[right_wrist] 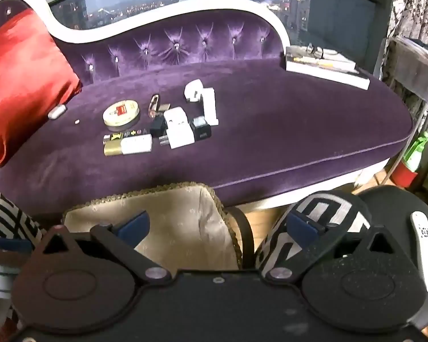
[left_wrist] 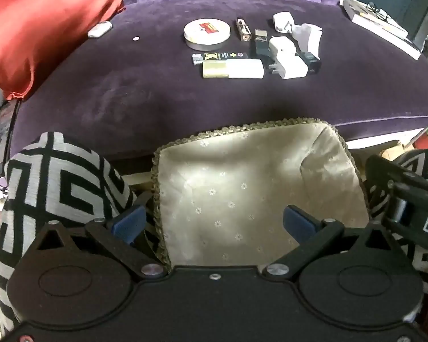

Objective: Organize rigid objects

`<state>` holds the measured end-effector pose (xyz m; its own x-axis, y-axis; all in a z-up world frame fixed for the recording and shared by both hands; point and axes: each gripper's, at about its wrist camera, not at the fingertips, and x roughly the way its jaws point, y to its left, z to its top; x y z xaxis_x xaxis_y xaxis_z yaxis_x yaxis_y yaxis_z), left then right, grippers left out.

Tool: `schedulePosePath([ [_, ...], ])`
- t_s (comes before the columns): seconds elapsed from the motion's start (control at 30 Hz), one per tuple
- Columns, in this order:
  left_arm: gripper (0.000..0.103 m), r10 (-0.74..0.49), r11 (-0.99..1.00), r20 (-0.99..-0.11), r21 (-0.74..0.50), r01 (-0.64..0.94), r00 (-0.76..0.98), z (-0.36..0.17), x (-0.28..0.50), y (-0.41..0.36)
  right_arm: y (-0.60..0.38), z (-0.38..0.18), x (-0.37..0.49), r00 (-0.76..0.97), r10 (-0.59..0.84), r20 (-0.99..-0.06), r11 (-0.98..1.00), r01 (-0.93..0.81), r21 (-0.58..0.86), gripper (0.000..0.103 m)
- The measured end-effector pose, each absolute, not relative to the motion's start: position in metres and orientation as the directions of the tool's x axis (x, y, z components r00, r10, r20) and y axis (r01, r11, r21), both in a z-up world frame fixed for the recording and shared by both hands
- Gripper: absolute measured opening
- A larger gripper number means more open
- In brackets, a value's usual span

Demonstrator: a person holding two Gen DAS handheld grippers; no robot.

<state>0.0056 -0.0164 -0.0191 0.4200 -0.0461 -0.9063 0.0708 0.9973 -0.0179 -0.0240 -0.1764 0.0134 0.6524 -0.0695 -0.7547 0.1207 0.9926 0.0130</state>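
Note:
Small rigid objects lie grouped on the purple sofa seat (left_wrist: pixel 128 99): a round tin (left_wrist: pixel 207 34) (right_wrist: pixel 121 115), a white and gold box (left_wrist: pixel 233 68) (right_wrist: pixel 128 145), white chargers (left_wrist: pixel 286 58) (right_wrist: pixel 177 129), a black box (left_wrist: pixel 311 61) (right_wrist: pixel 201 128), a lighter (left_wrist: pixel 243 29). A small white case (left_wrist: pixel 100 29) (right_wrist: pixel 57 111) lies apart by the red cushion. My left gripper (left_wrist: pixel 214 222) is open and empty, held back over a beige cushion (left_wrist: pixel 242 188). My right gripper (right_wrist: pixel 218 223) is open and empty, also well short of the sofa.
A red cushion (left_wrist: pixel 37 22) (right_wrist: pixel 22 79) leans at the sofa's left end. A book with glasses (right_wrist: pixel 325 65) lies at its right end. Black and white patterned cushions (left_wrist: pixel 57 188) (right_wrist: pixel 322 222) flank the beige cushion. A clear chair (right_wrist: pixel 413 65) stands at right.

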Motion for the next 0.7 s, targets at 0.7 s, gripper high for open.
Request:
schedulePosePath([
  [0.7,0.098,-0.059,0.996,-0.961,-0.037,0.083,0.27,-0.039,0.008,-0.015,-0.159,-0.002,-0.01,0.547,-0.119,-0.829,0.993,0.063,-0.101,0.102],
])
